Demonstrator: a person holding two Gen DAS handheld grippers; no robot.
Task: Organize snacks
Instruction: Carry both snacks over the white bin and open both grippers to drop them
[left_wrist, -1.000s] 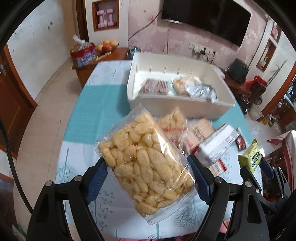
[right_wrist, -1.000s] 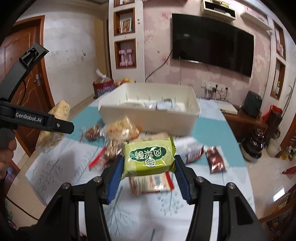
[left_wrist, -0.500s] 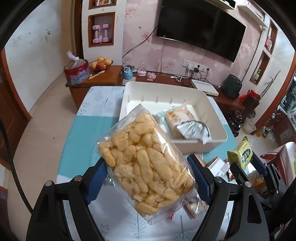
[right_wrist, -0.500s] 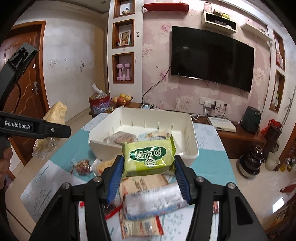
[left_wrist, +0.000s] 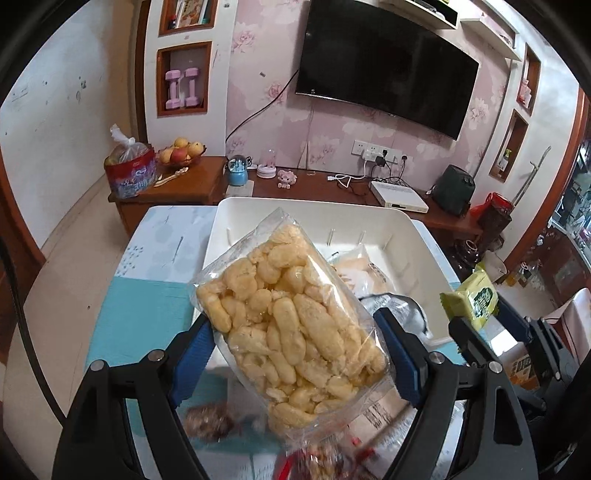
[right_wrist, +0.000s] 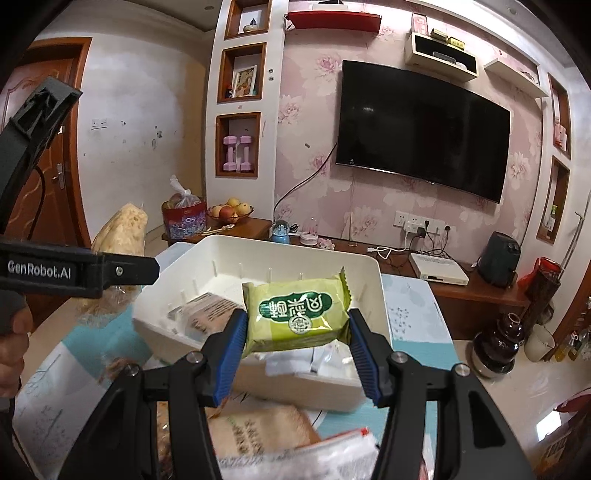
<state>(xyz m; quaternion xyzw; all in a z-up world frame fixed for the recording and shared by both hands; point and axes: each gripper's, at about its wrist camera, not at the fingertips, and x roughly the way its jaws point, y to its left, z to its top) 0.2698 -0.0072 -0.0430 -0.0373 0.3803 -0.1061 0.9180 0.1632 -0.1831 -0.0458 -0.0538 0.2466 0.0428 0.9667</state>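
Left hand-held gripper (left_wrist: 295, 343) clamped on clear puff bag (left_wrist: 291, 325); right hand-held gripper (right_wrist: 297, 345) clamped on green packet (right_wrist: 297, 314); both over white bin (right_wrist: 369, 266).

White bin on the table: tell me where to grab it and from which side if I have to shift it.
Take the white bin by its near long wall, coming from above with one finger inside and one outside. The rim is open and thin enough to straddle there, though snack packets lie close inside. Both grippers are full now: left gripper holds the puff bag, right gripper the green packet.

Packets in bin (right_wrist: 373, 273), bin on table (left_wrist: 147, 306), television (right_wrist: 421, 136) behind
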